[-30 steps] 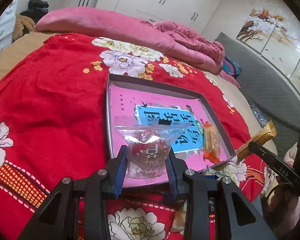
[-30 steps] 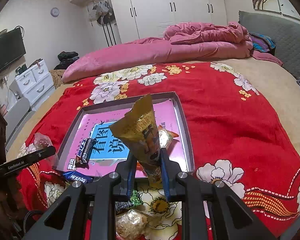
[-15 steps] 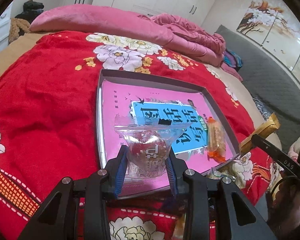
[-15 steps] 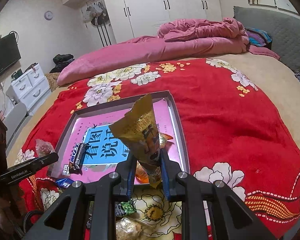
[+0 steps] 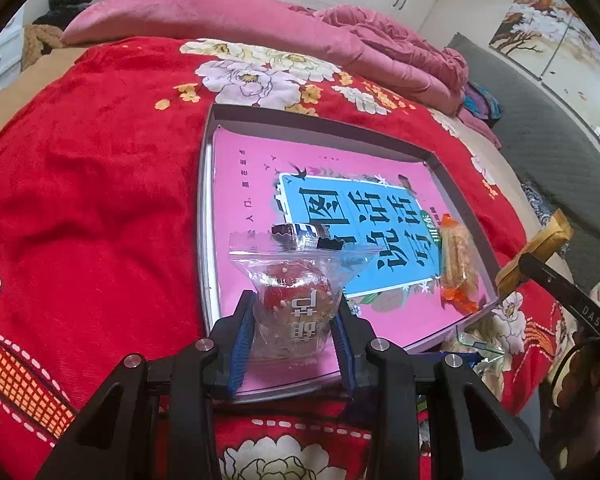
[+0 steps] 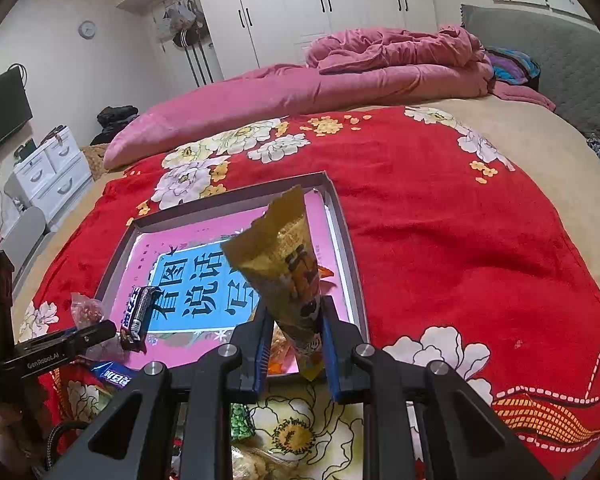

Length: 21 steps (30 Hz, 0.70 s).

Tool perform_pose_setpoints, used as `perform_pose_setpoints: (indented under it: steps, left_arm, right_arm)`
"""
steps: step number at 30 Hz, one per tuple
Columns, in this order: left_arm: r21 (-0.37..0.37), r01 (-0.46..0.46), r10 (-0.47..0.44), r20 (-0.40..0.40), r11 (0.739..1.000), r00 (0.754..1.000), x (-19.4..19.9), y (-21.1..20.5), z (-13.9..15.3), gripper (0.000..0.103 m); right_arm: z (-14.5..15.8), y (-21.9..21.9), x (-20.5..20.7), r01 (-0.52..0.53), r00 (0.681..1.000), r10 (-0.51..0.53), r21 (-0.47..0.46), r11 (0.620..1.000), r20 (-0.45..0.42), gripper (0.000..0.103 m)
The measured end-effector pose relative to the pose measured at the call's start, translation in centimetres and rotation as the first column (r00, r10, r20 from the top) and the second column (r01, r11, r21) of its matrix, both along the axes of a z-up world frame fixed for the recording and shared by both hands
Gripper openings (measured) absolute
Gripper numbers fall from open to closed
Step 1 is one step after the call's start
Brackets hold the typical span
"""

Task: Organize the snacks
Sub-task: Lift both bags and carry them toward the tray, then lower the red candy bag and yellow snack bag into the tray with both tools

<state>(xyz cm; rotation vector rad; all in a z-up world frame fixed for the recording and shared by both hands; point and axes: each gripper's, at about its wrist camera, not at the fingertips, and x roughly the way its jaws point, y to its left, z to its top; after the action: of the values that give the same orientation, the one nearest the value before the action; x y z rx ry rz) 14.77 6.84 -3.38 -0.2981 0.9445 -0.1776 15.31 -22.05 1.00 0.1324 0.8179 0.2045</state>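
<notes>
Both grippers are now sitting closer over the grey tray [image 5: 208,208]. Left wrist view: the left gripper [image 5: 294,330] is clamping a clear red-candy bag [image 5: 296,292] above the tray's near edge. Right wrist view: the right gripper [image 6: 294,338] is pinching a yellow snack packet [image 6: 284,268] upright over the tray's near right corner.

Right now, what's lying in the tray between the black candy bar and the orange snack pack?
Nothing but the pink and blue book cover lining the tray, clearest in the left wrist view.
</notes>
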Motion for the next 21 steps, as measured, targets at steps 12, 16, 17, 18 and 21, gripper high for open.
perform_pose_setpoints:
  steps: [12, 16, 17, 18, 21]
  left_arm:
    - [0.008, 0.033, -0.033, -0.001, 0.999, 0.999, 0.4, -0.9, -0.3, 0.038]
    - [0.007, 0.039, -0.039, -0.002, 0.999, 0.999, 0.5, -1.1, -0.4, 0.038]
    - [0.005, 0.04, -0.04, -0.003, 0.999, 0.999, 0.5, -1.1, -0.5, 0.038]
    - [0.003, 0.041, -0.041, -0.004, 0.999, 0.999, 0.5, -1.2, -0.5, 0.038]
    - [0.009, 0.043, -0.043, -0.004, 0.999, 0.999, 0.5, -1.3, -0.6, 0.038]
  right_arm:
    - [-0.8, 0.8, 1.3, -0.003, 1.0, 0.004, -0.05, 0.999, 0.006, 0.023]
    - [-1.0, 1.1, 1.8, -0.003, 1.0, 0.004, -0.067, 0.998, 0.008, 0.023]
    - [-1.1, 1.1, 1.9, -0.003, 1.0, 0.003, -0.068, 0.998, 0.007, 0.023]
    - [-1.2, 1.2, 2.0, -0.003, 1.0, 0.004, -0.068, 0.998, 0.005, 0.023]
    - [-1.5, 1.3, 2.4, -0.005, 1.0, 0.004, -0.073, 0.997, -0.004, 0.023]
